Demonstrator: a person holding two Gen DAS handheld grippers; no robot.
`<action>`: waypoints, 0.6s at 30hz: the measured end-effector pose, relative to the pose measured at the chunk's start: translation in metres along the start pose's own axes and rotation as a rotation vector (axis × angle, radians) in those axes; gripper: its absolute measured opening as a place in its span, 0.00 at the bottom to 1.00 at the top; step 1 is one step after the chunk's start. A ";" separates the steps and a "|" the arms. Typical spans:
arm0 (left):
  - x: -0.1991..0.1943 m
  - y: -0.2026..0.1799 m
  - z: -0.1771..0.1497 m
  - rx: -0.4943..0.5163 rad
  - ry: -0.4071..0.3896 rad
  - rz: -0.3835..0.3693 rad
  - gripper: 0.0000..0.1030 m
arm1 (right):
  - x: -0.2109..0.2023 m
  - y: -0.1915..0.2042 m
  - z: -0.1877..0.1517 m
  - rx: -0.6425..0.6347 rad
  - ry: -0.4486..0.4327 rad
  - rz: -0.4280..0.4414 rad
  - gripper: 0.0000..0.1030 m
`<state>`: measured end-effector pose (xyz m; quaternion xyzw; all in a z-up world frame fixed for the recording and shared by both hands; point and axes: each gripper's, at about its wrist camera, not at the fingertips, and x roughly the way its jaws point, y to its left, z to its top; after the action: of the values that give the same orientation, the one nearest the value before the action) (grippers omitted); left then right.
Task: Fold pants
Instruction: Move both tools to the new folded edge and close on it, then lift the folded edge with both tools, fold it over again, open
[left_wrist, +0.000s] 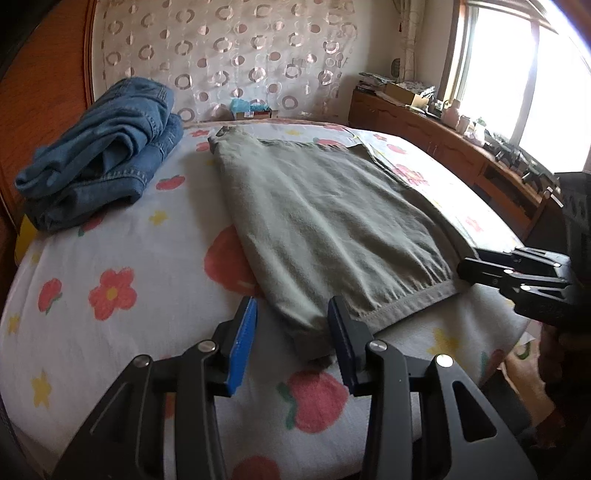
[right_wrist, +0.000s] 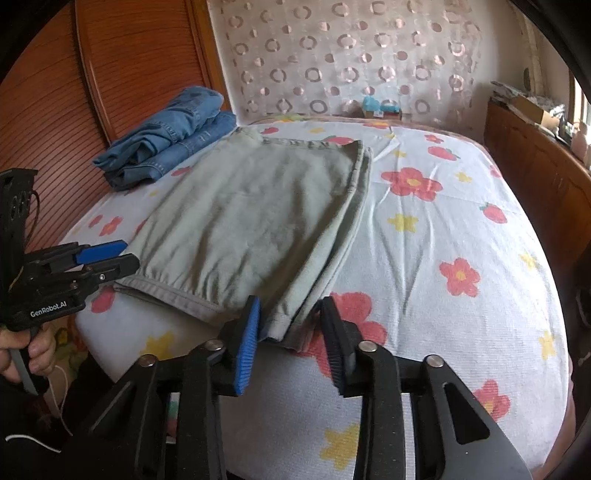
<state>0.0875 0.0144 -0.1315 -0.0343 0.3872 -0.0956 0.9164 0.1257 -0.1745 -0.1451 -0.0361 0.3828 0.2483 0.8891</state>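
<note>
Grey-green pants (left_wrist: 325, 221) (right_wrist: 251, 214) lie folded flat on the flowered bed sheet (left_wrist: 110, 258), with the elastic hem toward me. My left gripper (left_wrist: 292, 304) is open, and the near left corner of the pants lies between its fingers with a gap to each pad. My right gripper (right_wrist: 291, 302) is open around the near right corner, where the stacked layers show; its pads do not press the cloth. Each gripper also shows at the edge of the other view: the right gripper (left_wrist: 476, 266) and the left gripper (right_wrist: 131, 254).
Folded blue jeans (left_wrist: 107, 155) (right_wrist: 170, 136) rest at the far left by the wooden headboard (right_wrist: 122, 66). A cluttered wooden sideboard (left_wrist: 424, 129) runs along the right under a bright window. A person's hand (right_wrist: 33, 350) holds the left gripper's handle.
</note>
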 end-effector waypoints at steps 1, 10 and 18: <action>-0.001 0.001 -0.001 -0.006 -0.002 -0.009 0.37 | 0.000 0.001 0.000 -0.006 0.001 0.006 0.24; -0.006 -0.008 -0.003 0.018 -0.005 -0.081 0.05 | -0.002 0.002 0.003 0.001 -0.003 0.043 0.11; -0.030 -0.014 0.006 0.025 -0.063 -0.119 0.02 | -0.015 -0.004 0.007 0.029 -0.030 0.094 0.09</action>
<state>0.0691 0.0066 -0.1042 -0.0487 0.3543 -0.1537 0.9211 0.1233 -0.1828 -0.1300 -0.0013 0.3742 0.2845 0.8826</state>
